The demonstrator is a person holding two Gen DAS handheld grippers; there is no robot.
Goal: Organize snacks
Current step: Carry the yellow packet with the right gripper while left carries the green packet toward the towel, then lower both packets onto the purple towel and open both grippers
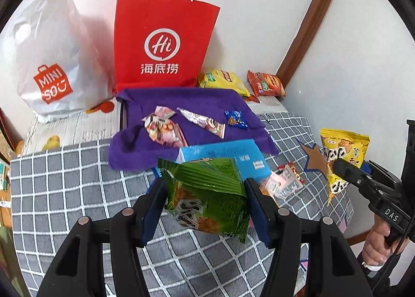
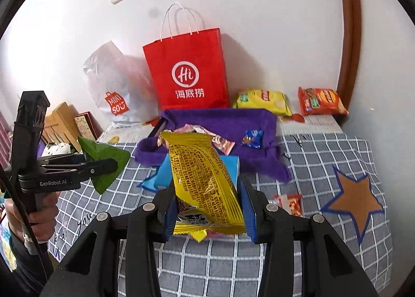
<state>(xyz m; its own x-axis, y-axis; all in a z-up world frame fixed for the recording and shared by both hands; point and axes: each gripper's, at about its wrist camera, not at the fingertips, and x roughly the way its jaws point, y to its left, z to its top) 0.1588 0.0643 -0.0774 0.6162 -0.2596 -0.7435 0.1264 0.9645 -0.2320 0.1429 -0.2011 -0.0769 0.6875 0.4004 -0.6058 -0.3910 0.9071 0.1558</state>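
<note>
Left tool [image 1: 205, 204] clamped on green snack packet [image 1: 207, 193]; right tool [image 2: 207, 208] clamped on yellow snack packet [image 2: 205, 180], long axis pointing ahead. Both aloft over checked table [image 2: 324, 156]; purple cloth [image 1: 197, 105] straight beyond, likely drop spot.

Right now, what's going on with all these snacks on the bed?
A person is sorting snacks with two handheld grippers. The left gripper is clamped on a green snack packet, the right gripper on a yellow snack packet, both lifted off the checkered cover. Small candies lie on the purple cloth.
</note>
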